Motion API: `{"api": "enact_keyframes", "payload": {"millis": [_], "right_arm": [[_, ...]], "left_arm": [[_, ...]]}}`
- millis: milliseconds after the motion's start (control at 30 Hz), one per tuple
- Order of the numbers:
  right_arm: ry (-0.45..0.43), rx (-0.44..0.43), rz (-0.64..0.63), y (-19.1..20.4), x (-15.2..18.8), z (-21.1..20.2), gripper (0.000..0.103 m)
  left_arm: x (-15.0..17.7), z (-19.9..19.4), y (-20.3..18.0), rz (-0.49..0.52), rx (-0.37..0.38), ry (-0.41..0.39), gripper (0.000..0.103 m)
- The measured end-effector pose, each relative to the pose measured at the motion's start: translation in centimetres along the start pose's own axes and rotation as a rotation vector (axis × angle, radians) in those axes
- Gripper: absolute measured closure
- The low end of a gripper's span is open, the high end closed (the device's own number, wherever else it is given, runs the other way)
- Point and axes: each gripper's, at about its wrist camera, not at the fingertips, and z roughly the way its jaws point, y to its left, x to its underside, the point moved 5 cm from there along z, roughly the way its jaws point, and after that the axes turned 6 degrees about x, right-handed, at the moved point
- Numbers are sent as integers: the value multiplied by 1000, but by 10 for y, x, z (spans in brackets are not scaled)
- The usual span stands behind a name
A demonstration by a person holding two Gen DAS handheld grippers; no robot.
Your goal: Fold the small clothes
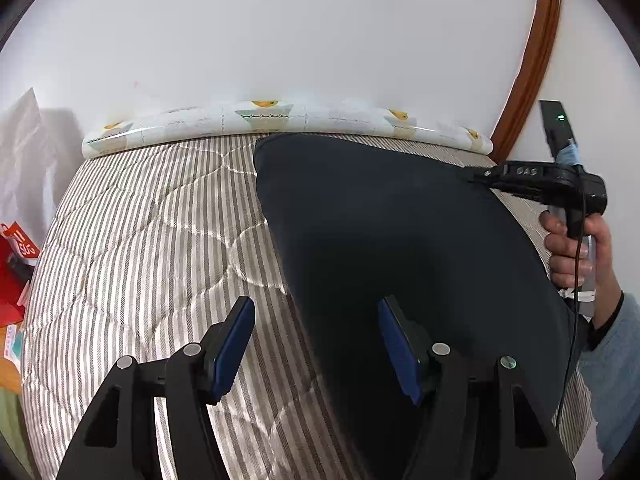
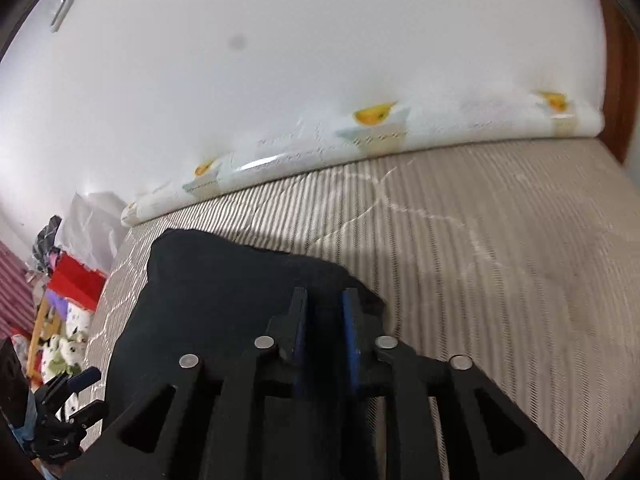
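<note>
A dark navy garment (image 1: pixel 400 240) lies spread flat on the striped quilted bedcover (image 1: pixel 140 240). My left gripper (image 1: pixel 316 304) stands open low over the garment's near left edge. One blue pad is over the quilt and the other over the cloth, and nothing is held. A hand (image 1: pixel 572 248) holds my right gripper (image 1: pixel 486 174), whose tip is at the garment's far right edge. In the right wrist view the right gripper (image 2: pixel 325 296) hovers over the garment (image 2: pixel 224 292), its blue pads a narrow gap apart with dark cloth showing beneath. The left gripper (image 2: pixel 90 394) shows at the lower left.
A rolled white sheet with a fruit pattern (image 1: pixel 280 118) lies along the white wall at the bed's far edge. A wooden frame (image 1: pixel 538 60) rises at the right. A red bag (image 1: pixel 16 252) and a red box (image 2: pixel 76 284) sit with clutter beyond the bed's left side.
</note>
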Motion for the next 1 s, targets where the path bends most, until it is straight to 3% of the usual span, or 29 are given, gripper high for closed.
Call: {"api": "enact_keyframes", "payload": {"millis": [67,233,400,467,533,567,700,767,1000], "right_arm": [[28,-20,24,-6,11,-14,68],[36,3,-34,-19,56,-59,67],[63,-102,11,-26,96,-86,67],[75,-99,5,-24,104,-83,67],[109,-131,-4,-18,110,-74,82],[128,-171,-8,-15,113,-71,99],[-15,-207,-8,-27,103,-101,100],[-7,-241,39,-34,102,-104,100],[2,-188,0,-30,114,-113,95]], "left_arm": [[7,-5,-1,-7,8,-2,41],[25,-18,-8,-16,37,-14,41],[38,-25,-15,-32,63,-17,41],[42,-26,-18,-33,63,-15,41],[44,-27,-20,-33,56,-18,41],[45,-27,-20,-35,49,-18,41],[52,-33,-18,-47,42,-14,41],[55,-36,-19,-43,42,-14,41],[65,-43,-21,-52,37,-15,41]]}}
